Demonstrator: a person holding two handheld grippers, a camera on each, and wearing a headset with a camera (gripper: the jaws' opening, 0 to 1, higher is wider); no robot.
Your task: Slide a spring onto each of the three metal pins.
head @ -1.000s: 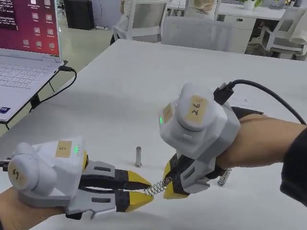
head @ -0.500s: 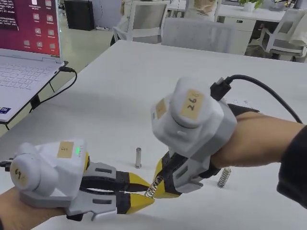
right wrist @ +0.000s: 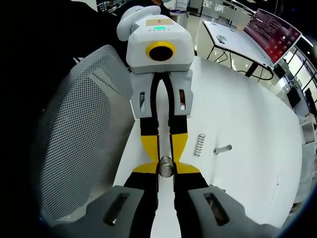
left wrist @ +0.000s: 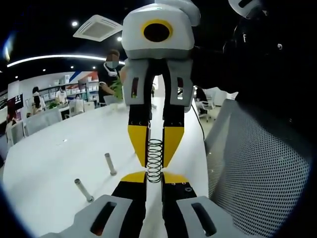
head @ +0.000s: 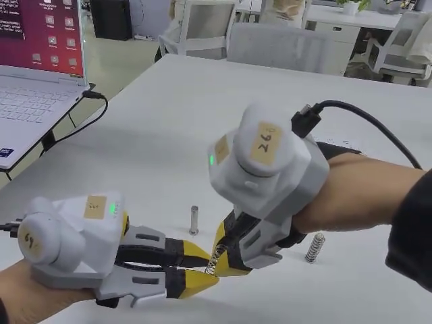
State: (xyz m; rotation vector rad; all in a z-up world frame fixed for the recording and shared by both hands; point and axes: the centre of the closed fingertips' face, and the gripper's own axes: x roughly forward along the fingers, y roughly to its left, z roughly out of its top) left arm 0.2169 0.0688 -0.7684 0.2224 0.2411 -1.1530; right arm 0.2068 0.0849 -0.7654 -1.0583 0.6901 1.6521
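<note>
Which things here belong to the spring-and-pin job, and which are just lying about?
Job:
- held spring, clamped by the left gripper and right gripper
- loose spring
- near pin
- far pin

Lying about:
- laptop
- black cable
- office chair

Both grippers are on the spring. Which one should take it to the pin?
Right, probably. The right gripper angles down from above holding the spring by its upper end, so it can lower it over the upright pin. The left gripper lies low and flat.
</note>
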